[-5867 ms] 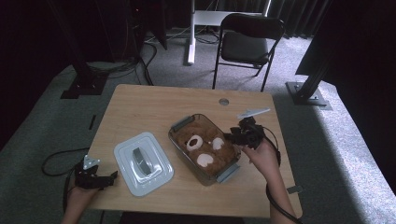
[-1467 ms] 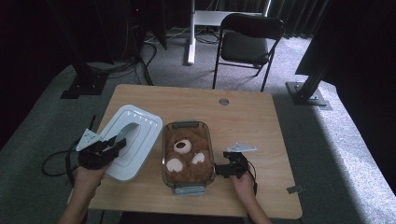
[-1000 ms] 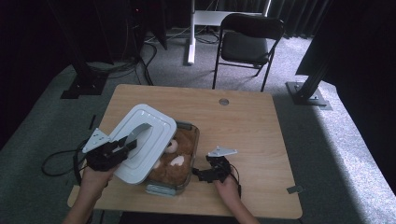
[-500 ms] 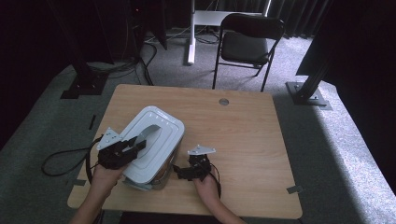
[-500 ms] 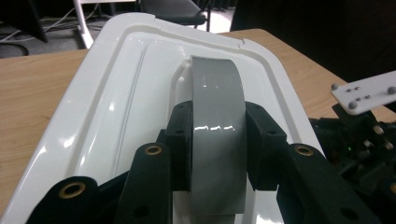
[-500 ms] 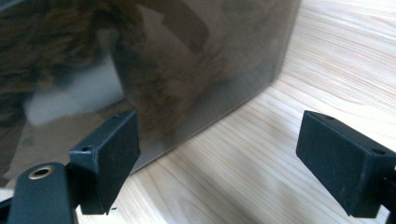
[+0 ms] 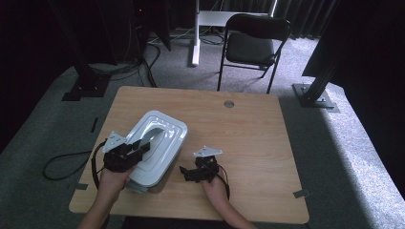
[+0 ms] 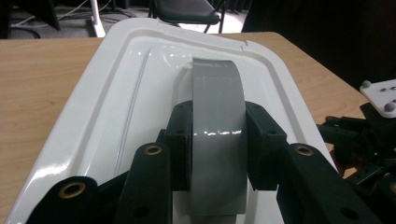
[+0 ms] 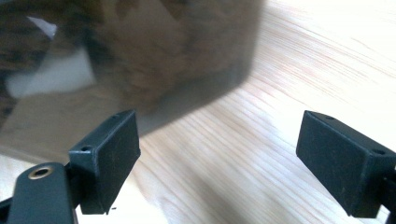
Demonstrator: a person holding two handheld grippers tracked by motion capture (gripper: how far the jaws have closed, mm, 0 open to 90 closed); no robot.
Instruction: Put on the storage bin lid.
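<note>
White plastic lid [image 7: 157, 143], its grey handle [image 8: 217, 135] clamped in the left gripper [image 7: 136, 148], sits over the glass dish [image 9: 140, 60] near the table's [image 7: 267, 143] front-left corner (right gripper [image 7: 188, 172] wide, empty, just beside the dish)

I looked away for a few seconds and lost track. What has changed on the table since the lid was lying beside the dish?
The left gripper took the white lid by its grey handle, lifted it and carried it rightward over the glass dish, which it now covers. The right gripper let go of the dish, which had slid toward the table's left front, and now stands open beside it. The table and chair stayed put.
</note>
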